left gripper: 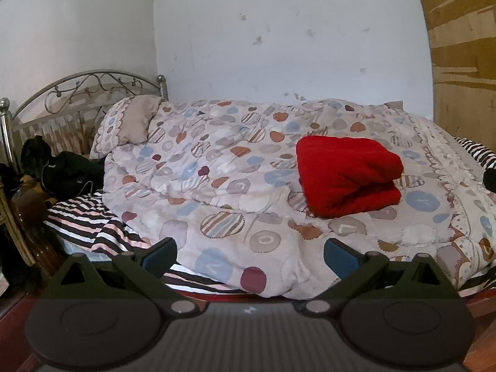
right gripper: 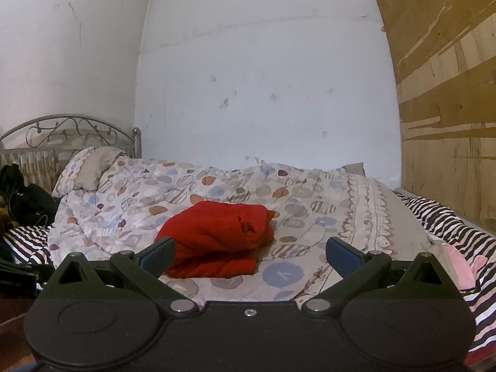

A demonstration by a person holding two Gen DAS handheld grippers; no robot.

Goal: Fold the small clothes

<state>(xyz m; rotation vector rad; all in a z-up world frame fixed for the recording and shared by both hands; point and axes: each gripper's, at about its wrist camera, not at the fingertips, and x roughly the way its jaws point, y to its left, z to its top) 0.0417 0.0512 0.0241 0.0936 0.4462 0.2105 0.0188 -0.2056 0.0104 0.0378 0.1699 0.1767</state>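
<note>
- The left gripper (left gripper: pixel 249 255) is wide open. It holds nothing and hangs in front of the bed's near edge.
- The right gripper (right gripper: pixel 250 255) is wide open too, with nothing in it. Its blue fingertips (right gripper: pixel 341 255) sit apart, just in front of the red cloth.
- The red cloth (right gripper: pixel 217 243) lies folded in a thick bundle on the spotted blanket (left gripper: pixel 217 167), apart from both grippers.
- A striped sheet (left gripper: pixel 86 220) peeks out under the blanket.
- A pink cloth (right gripper: pixel 458 266) lies on the stripes at the right.
- A pillow (left gripper: pixel 130 124) leans by the metal headboard (left gripper: pixel 83 85).
- Dark clothes (left gripper: pixel 62 170) sit near the pillow.
- A white wall (right gripper: pixel 263 77) stands behind the bed.
</note>
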